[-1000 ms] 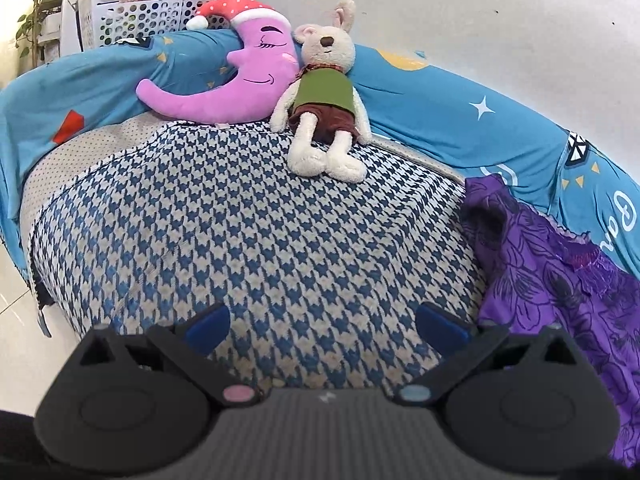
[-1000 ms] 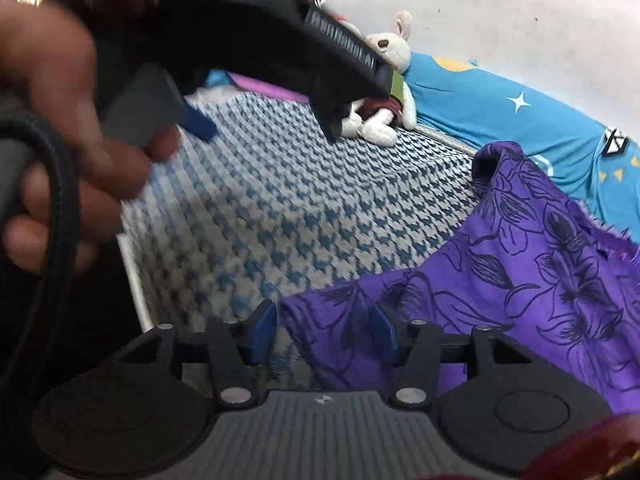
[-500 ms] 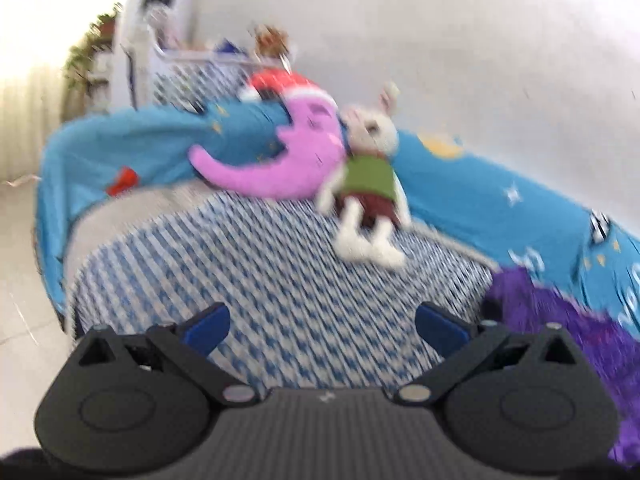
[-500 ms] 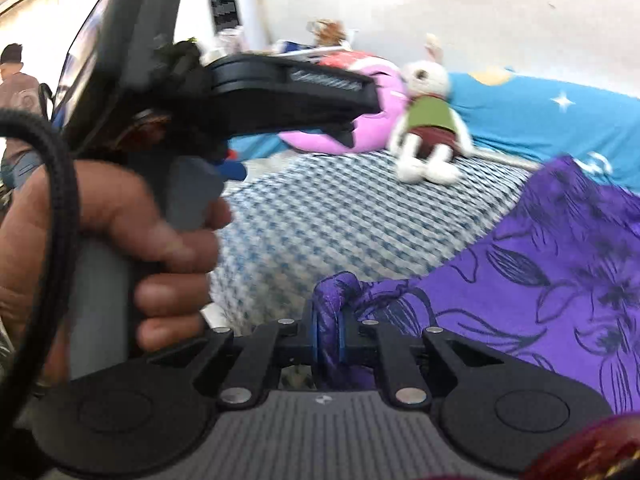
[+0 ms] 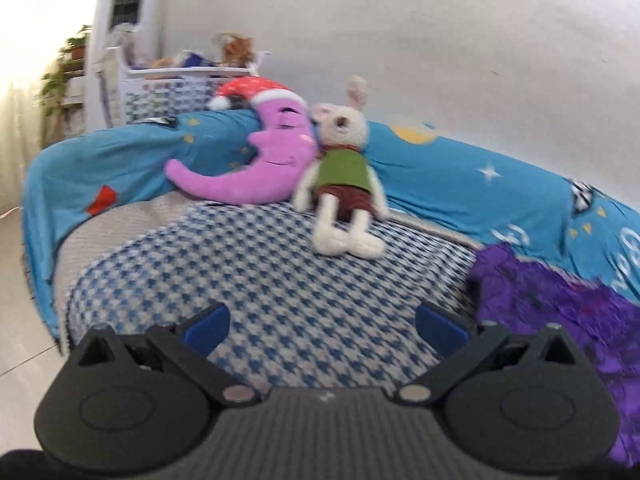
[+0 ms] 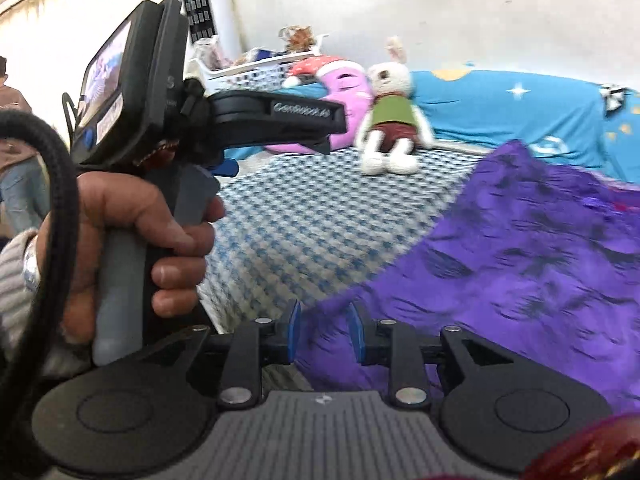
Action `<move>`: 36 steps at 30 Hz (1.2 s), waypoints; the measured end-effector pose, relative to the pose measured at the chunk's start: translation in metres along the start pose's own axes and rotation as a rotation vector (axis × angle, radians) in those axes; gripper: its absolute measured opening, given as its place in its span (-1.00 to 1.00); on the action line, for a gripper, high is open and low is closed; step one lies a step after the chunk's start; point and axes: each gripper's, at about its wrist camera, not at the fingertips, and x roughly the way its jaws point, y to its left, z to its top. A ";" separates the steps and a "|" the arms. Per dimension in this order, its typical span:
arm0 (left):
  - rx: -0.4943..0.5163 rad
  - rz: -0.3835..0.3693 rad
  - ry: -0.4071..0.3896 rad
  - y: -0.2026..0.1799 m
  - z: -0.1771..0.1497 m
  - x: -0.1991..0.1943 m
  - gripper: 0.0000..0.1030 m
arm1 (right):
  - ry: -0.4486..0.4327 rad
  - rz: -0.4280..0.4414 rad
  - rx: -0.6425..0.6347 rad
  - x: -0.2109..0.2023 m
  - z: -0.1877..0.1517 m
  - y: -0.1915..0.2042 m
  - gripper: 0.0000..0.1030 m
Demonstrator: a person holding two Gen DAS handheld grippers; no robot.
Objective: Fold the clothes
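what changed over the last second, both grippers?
The right gripper closed on the purple garment's corner half a second ago; its fingers have since parted somewhat, with the cloth's edge between them, grip uncertain. The garment now looks lifted and spread. The left gripper rose and stayed open and empty. The plush toys are unmoved.

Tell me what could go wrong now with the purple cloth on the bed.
The right gripper stands partly open around the edge of the purple flower-print cloth, so the cloth might slip out. The left gripper is open and holds nothing, so the cloth may bunch. A pull could perhaps drag it toward the white plush rabbit.
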 end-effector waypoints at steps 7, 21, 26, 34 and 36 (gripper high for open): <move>0.079 -0.187 0.151 -0.033 -0.024 0.012 1.00 | 0.029 -0.154 0.065 -0.037 -0.016 -0.032 -0.47; 0.186 -0.374 0.379 -0.080 -0.063 0.025 1.00 | 0.054 -0.424 0.258 -0.078 -0.034 -0.100 -0.43; 0.259 -0.397 0.413 -0.093 -0.075 0.025 1.00 | 0.104 -0.470 0.327 -0.078 -0.036 -0.117 -0.43; 0.364 -0.416 0.457 -0.109 -0.093 0.017 1.00 | 0.199 -0.386 0.360 -0.084 -0.044 -0.113 -0.42; 0.385 -0.421 0.462 -0.110 -0.097 0.014 1.00 | 0.214 -0.363 0.353 -0.087 -0.047 -0.108 -0.40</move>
